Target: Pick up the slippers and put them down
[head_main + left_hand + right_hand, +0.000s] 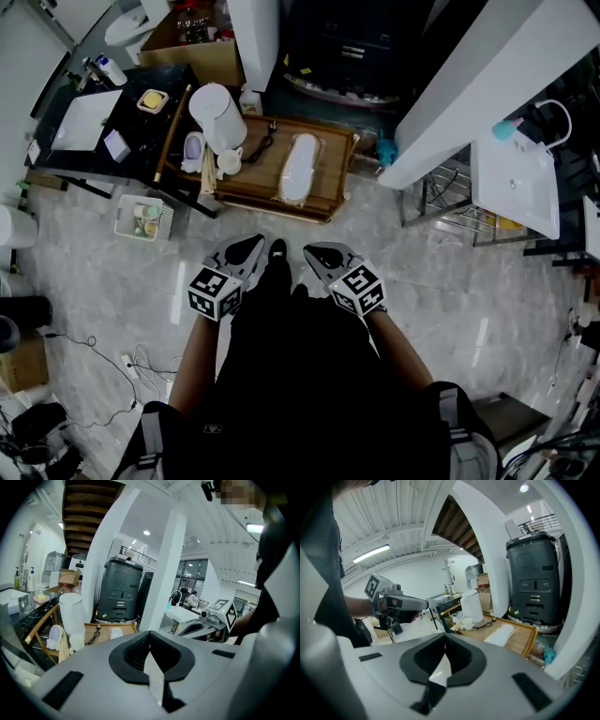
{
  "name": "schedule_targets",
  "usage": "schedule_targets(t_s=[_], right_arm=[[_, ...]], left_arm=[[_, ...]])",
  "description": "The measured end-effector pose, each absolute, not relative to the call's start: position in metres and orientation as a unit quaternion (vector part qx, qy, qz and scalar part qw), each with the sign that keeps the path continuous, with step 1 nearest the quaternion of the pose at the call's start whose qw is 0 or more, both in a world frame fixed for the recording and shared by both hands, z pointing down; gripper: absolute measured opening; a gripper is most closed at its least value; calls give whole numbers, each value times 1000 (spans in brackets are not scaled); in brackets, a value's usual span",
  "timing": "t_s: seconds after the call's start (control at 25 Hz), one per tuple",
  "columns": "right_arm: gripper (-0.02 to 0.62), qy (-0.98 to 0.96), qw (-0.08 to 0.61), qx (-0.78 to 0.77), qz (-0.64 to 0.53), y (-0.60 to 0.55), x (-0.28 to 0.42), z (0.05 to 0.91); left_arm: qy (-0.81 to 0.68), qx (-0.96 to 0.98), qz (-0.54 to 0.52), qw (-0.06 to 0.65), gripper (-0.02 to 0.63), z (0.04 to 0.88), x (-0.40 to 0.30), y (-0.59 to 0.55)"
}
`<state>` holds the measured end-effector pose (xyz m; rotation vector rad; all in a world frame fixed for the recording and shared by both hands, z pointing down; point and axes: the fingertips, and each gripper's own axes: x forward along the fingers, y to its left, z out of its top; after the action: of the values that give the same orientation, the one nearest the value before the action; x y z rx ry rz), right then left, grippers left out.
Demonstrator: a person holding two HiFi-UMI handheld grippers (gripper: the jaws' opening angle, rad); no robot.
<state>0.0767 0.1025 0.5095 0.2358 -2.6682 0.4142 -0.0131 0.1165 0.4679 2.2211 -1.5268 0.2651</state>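
Hovering above the marble floor [441, 281], the left gripper [251, 244] had its jaws pressed together, with nothing between them. Ahead of it, a white slipper [300, 169] lay flat on the wooden tray [333, 169], well apart from both grippers. The right gripper [317, 253] was also closed and empty.

A white slipper [300, 169], perhaps a stacked pair, lies flat on the wooden tray [330, 208].
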Motion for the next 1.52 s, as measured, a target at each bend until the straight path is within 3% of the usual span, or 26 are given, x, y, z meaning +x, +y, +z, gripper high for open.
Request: schedule_targets(t_s=[1.0, 1.52], right_arm=[[9, -946, 259, 123, 151, 23, 24, 532], [9, -928, 286, 158, 182, -26, 2, 558]], left_arm=[[-479, 833, 119, 248, 12, 505, -58, 13], [-389, 859, 146, 298, 12, 540, -74, -38]])
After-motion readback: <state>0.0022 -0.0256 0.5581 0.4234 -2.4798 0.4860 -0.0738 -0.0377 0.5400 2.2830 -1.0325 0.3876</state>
